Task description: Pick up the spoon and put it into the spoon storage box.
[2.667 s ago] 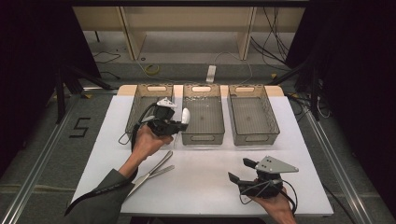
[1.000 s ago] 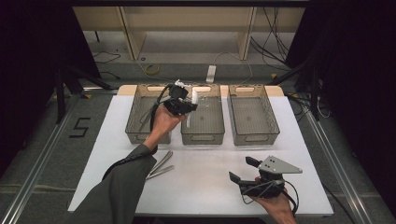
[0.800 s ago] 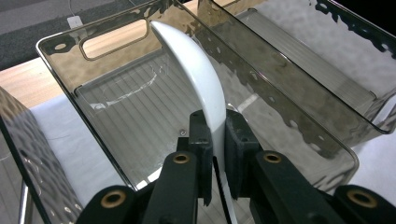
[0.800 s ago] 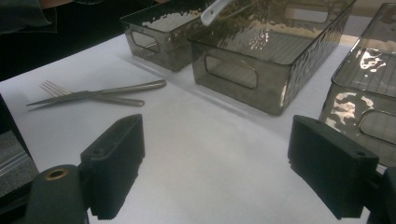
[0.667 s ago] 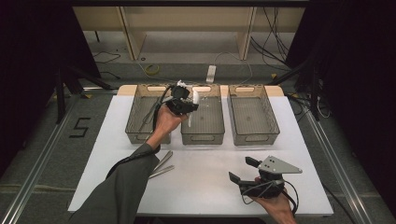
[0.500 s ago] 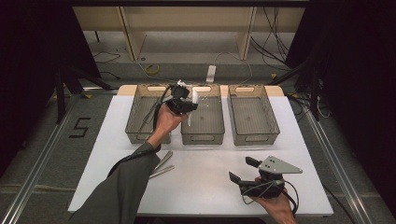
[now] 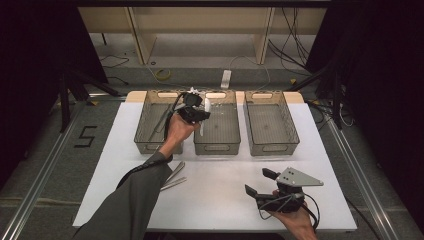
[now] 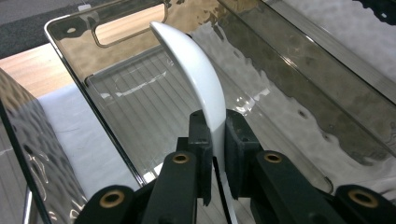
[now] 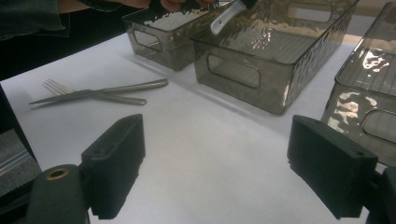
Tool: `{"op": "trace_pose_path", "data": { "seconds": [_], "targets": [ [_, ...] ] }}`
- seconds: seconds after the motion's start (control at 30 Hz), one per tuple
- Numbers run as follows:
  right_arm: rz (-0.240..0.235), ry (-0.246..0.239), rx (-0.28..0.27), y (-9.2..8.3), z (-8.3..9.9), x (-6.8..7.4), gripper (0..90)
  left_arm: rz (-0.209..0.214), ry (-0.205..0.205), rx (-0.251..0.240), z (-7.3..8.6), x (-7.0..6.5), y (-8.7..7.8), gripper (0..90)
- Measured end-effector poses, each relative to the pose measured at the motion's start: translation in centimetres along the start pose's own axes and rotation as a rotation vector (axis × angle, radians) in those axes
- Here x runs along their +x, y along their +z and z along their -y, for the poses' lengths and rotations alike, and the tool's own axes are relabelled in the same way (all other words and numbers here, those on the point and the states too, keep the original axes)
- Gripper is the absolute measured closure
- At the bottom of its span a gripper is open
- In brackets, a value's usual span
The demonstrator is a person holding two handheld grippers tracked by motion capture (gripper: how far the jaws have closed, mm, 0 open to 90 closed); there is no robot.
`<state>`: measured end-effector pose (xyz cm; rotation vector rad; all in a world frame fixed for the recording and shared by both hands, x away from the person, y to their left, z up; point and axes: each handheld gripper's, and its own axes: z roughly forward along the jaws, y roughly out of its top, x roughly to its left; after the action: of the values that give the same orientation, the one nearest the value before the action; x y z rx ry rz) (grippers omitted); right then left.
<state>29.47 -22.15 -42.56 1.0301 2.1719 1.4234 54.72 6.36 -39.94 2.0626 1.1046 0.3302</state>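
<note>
My left gripper (image 7: 199, 115) is shut on a white plastic spoon (image 8: 201, 79), gripped edge-on between the pads. It hangs over the near-left part of the middle smoked-plastic bin (image 7: 217, 148), and the spoon (image 7: 205, 106) pokes out beyond the jaws. In the right gripper view the spoon's tip (image 9: 226, 16) shows above that bin (image 9: 261, 100). My right gripper (image 7: 258, 182) rests low at the table's front right, jaws wide apart and open (image 9: 229, 172), with nothing between them.
Three bins stand in a row at the back: the left bin (image 7: 150, 146) holds metal utensils, and the right bin (image 7: 272, 148) looks bare. A metal fork and knife (image 7: 172, 177) lie crossed on the white table (image 7: 225, 200) near my left sleeve.
My left hand has carried the spoon from above the left bin farther back and to the right, over the middle bin, then held nearly still. The right gripper has not moved.
</note>
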Motion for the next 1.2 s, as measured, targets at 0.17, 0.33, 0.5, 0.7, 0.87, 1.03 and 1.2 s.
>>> {"op": "trace_pose_path", "data": {
  "seconds": [0.17,0.33,0.5,0.7,0.87,1.03,1.2],
  "targets": [
    [-0.001,0.001,0.001,0.0,0.0,0.0,20.1,-0.017,0.032,0.019,0.4,-0.3,0.6,81.5],
    [0.000,0.001,0.002,0.0,0.0,0.0,20.1,0.009,0.001,0.019,0.6,0.0,0.7,78.5],
    [0.000,0.002,0.002,0.0,0.0,0.0,20.1,0.019,-0.042,-0.006,0.2,0.4,-0.3,62.2],
    [0.001,0.005,-0.002,0.0,0.0,0.0,20.1,0.057,-0.046,0.006,0.0,0.4,-2.3,43.0],
    [0.004,0.004,0.002,0.0,0.0,0.0,20.1,0.081,-0.024,0.029,0.8,0.1,-4.3,33.8],
    [0.005,0.004,0.002,-0.1,0.1,0.0,20.1,0.097,-0.012,0.031,2.4,-0.2,-6.2,29.3],
    [0.006,0.007,0.001,-0.1,0.1,0.0,20.1,0.094,0.028,0.038,4.1,0.1,-8.0,27.5]
  ]
}}
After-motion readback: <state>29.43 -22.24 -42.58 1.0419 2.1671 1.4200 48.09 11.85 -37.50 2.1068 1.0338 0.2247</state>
